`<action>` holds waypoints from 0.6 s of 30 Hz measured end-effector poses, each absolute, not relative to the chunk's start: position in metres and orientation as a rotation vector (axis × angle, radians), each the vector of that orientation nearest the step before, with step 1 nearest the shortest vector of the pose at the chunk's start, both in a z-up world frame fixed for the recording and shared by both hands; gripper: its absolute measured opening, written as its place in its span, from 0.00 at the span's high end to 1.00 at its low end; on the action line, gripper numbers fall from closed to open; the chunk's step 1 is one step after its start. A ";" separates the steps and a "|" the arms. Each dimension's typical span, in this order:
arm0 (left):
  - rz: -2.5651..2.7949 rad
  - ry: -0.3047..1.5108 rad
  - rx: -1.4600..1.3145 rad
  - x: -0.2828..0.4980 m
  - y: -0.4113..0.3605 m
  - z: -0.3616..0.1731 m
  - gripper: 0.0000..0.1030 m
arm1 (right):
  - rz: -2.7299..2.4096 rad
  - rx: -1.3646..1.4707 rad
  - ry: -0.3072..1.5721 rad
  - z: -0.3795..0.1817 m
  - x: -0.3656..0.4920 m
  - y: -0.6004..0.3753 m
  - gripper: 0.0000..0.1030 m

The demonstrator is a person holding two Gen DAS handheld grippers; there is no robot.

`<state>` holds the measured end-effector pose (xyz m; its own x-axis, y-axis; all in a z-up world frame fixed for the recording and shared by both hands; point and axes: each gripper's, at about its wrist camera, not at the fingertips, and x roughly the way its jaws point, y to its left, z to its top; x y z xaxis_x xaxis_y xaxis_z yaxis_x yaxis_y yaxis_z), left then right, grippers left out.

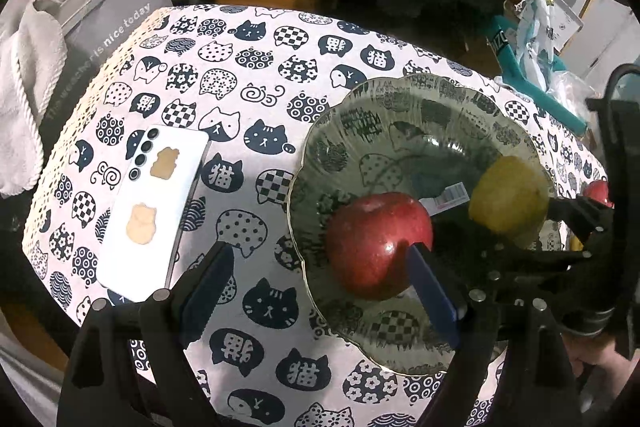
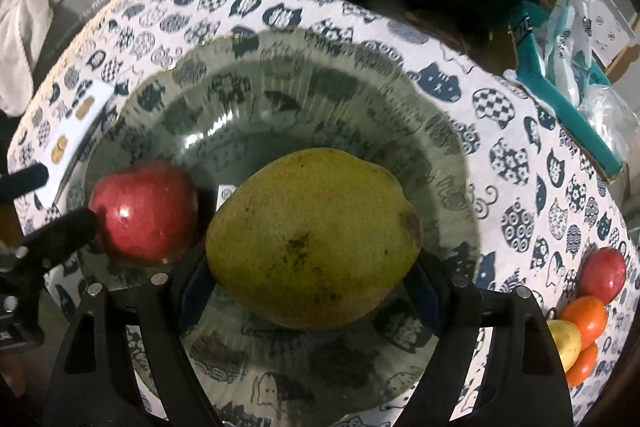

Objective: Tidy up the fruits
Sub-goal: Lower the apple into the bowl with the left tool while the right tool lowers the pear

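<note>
A red apple [image 1: 372, 243] [image 2: 146, 211] rests on the left side of a ribbed glass plate [image 1: 400, 131] [image 2: 280, 75] on the cat-print tablecloth. My left gripper [image 1: 324, 283] hangs open just above it: one blue pad is in front of the apple's right side, the other stands over the cloth left of the plate, and nothing is between them. My right gripper [image 2: 312, 291] is shut on a big yellow-green pear [image 2: 316, 239] [image 1: 508, 199], held over the plate's middle. More fruits, a red one [image 2: 604, 273], an orange one [image 2: 586, 319] and a yellow one [image 2: 566, 343], lie at the table's right edge.
A white phone [image 1: 156, 211] lies face down left of the plate. A grey bag [image 1: 100, 23] with towels stands beyond the table's left edge. A teal object [image 2: 560, 99] and plastic bags crowd the far right. A small barcode label [image 1: 450, 197] lies in the plate.
</note>
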<state>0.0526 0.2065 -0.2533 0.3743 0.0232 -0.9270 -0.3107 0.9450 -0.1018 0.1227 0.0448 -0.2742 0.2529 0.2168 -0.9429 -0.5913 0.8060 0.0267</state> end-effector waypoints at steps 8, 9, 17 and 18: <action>0.216 1.175 -0.302 0.052 0.209 -0.252 0.13 | 0.565 -0.417 1.240 -0.290 0.118 0.051 0.19; 0.217 1.174 -0.303 0.052 0.209 -0.251 0.13 | 0.567 -0.426 1.241 -0.291 0.117 0.051 0.18; 0.220 1.160 -0.318 0.048 0.212 -0.243 0.13 | 0.604 -0.379 1.165 -0.268 0.117 0.052 0.15; 0.220 1.156 -0.320 0.047 0.212 -0.241 0.13 | 0.604 -0.364 1.156 -0.262 0.118 0.051 0.15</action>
<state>0.0474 0.2119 -0.2407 0.3897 0.0064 -0.9209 -0.3324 0.9335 -0.1342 0.1176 0.0507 -0.2623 0.2715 0.2558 -0.9278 -0.6158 0.7870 0.0368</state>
